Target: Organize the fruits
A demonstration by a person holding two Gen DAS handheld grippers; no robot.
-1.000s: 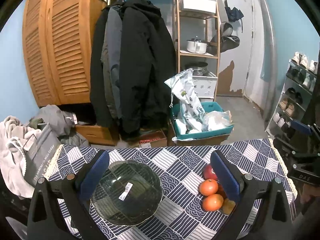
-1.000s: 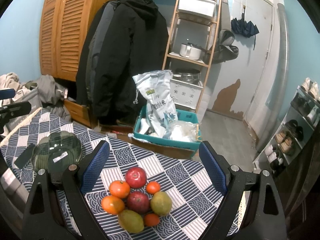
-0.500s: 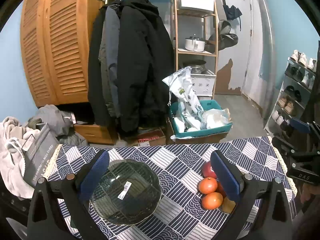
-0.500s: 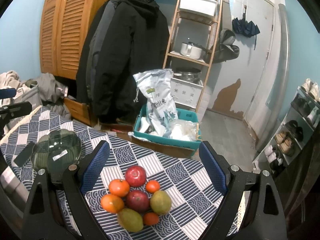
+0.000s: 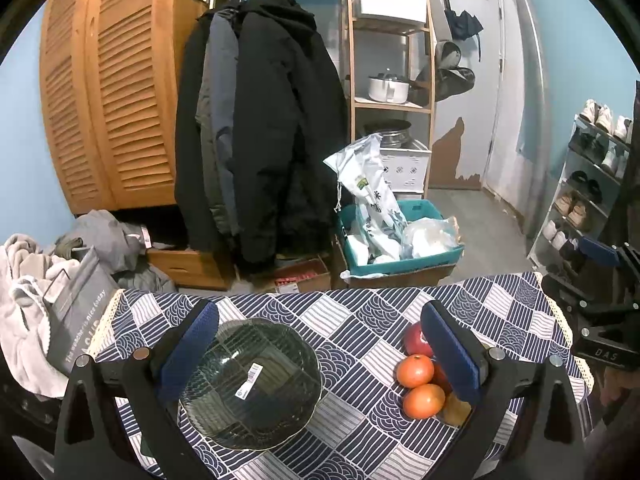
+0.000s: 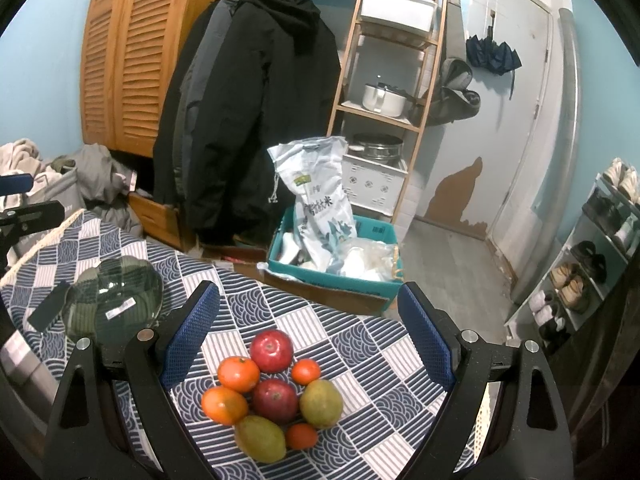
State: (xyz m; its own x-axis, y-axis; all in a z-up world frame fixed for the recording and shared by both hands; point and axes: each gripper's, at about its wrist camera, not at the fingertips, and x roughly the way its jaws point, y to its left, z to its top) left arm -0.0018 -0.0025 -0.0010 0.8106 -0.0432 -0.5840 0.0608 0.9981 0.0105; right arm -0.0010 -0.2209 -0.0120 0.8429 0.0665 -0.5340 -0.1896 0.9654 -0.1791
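Observation:
A pile of fruit lies on the blue patterned tablecloth (image 6: pixel 352 344): two red apples (image 6: pixel 272 350), several oranges (image 6: pixel 238 374) and two green-yellow mangoes (image 6: pixel 321 403). My right gripper (image 6: pixel 310 334) is open above the pile, holding nothing. A dark glass bowl (image 5: pixel 250 384) with a white label sits on the cloth to the left; it also shows in the right wrist view (image 6: pixel 114 306). My left gripper (image 5: pixel 320 354) is open and empty above the bowl's right side, with the fruit (image 5: pixel 416 370) by its right finger.
Beyond the table's far edge stand a teal crate with a white sack (image 6: pixel 320 204), hanging black coats (image 5: pixel 260 132), a wooden shelf unit (image 6: pixel 384 92) and a louvred wardrobe. Laundry and a grey bag (image 5: pixel 76 312) lie at the left, a shoe rack (image 6: pixel 592 260) at the right.
Both grippers have shifted only slightly; the views sit a little higher. Fruit and bowl have not moved.

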